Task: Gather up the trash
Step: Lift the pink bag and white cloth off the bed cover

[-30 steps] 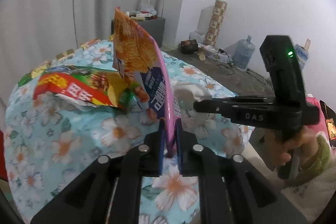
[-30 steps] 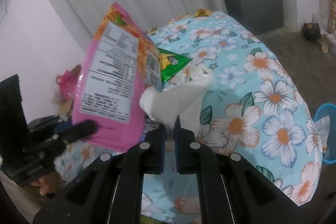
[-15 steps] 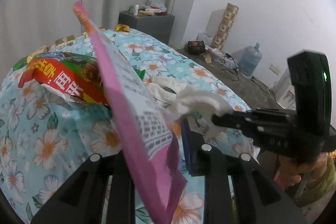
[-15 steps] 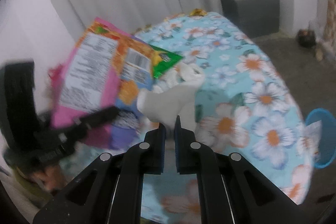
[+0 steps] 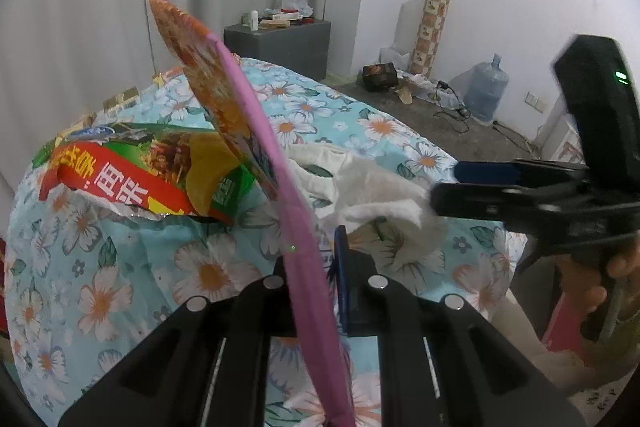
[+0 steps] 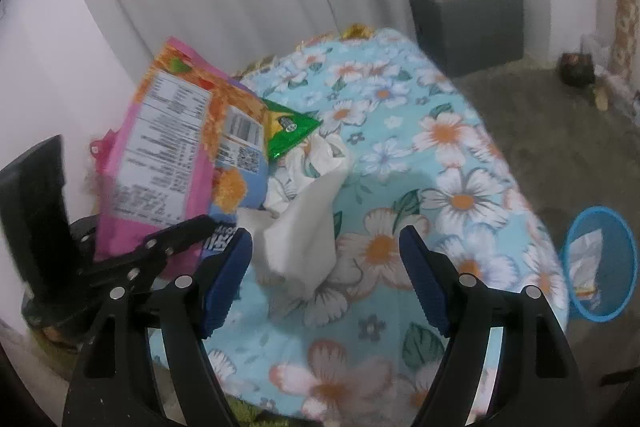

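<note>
While the pink snack bag is pinched edge-on by the left gripper, the right gripper – jaws just sprung wide – is held around the loose white tissue

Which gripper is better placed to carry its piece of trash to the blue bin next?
Left. The left gripper is shut on the pink snack bag, while the right gripper's jaws have just opened, freeing the white tissue.

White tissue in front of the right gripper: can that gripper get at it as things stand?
Probably yes. The right gripper, whose jaws have just been opening, stands open around the white tissue, pads clear of it. The pink snack bag sits off to the side.
</note>
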`<action>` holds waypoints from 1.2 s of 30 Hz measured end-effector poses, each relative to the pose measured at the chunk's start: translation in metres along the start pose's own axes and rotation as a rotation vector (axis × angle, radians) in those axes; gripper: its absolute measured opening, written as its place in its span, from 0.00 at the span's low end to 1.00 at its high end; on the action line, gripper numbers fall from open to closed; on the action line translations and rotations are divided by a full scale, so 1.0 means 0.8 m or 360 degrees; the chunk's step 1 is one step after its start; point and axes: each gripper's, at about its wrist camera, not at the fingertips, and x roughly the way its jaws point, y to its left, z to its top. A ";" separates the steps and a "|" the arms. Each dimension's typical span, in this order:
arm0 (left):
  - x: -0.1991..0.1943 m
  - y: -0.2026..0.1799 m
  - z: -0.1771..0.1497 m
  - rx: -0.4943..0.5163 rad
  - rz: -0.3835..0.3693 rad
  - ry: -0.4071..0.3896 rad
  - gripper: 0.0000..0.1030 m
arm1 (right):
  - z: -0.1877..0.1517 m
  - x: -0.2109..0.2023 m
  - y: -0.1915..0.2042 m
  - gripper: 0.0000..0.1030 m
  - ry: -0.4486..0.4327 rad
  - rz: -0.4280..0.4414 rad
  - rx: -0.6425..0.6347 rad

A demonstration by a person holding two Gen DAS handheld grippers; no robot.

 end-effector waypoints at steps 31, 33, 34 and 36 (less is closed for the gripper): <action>-0.003 -0.010 -0.002 0.0092 0.0057 0.0024 0.10 | 0.011 0.088 -0.016 0.17 0.0190 0.0205 0.0275; -0.003 -0.010 -0.002 0.0092 0.0057 0.0024 0.10 | 0.010 0.086 -0.022 0.14 0.0181 0.0244 0.0329; -0.003 -0.010 -0.002 0.0092 0.0057 0.0022 0.10 | 0.009 0.084 -0.023 0.13 0.0174 0.0254 0.0345; -0.004 -0.008 -0.002 0.0092 0.0059 0.0022 0.10 | 0.008 0.079 -0.025 0.12 0.0158 0.0261 0.0359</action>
